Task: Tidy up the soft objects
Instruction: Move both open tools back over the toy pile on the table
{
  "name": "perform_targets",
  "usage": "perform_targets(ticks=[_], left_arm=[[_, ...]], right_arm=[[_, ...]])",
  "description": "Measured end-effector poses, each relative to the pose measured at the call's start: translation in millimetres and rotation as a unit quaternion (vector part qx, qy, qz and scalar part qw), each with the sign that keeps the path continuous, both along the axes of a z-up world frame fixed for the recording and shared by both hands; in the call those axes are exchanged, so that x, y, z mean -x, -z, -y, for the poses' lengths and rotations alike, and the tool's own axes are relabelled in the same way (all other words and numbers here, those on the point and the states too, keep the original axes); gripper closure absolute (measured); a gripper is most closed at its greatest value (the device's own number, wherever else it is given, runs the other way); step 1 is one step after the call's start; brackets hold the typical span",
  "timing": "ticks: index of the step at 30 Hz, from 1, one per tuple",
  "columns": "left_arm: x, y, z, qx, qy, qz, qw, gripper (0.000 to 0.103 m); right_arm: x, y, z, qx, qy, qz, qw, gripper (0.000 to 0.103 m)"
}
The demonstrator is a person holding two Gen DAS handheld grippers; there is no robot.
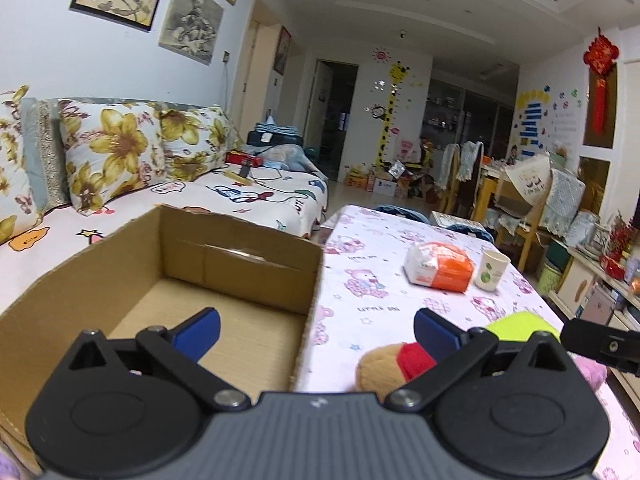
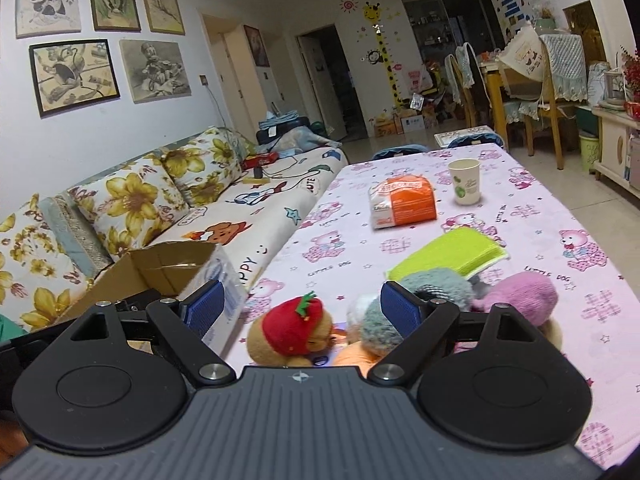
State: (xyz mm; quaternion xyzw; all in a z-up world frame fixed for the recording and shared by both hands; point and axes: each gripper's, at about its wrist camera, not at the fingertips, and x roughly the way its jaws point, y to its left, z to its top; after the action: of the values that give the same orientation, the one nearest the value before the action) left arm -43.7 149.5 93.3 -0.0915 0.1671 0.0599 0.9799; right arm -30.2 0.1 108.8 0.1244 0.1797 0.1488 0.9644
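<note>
Both your left gripper and right gripper gape wide, holding nothing; closing on the crowded plush bear risks snagging neighbouring knitted toys.

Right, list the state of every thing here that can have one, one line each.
cardboard box: open, nothing visible inside
paper cup: upright
orange packet: lying flat, sealed
green sponge: flat on the table
bear plush: lying on the table
left gripper: open, empty
right gripper: open, empty
</note>
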Motion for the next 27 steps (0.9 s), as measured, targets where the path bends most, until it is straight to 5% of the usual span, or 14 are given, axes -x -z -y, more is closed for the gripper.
perform_targets(ticks=[27], left_arm=[[-13.3, 11.6, 71.9, -0.050, 0.080, -0.014, 0.9954, 0.001]], right_arm=[[-10.3, 9.7, 30.9, -0.015, 0.074, -0.006, 0.997, 0.000]])
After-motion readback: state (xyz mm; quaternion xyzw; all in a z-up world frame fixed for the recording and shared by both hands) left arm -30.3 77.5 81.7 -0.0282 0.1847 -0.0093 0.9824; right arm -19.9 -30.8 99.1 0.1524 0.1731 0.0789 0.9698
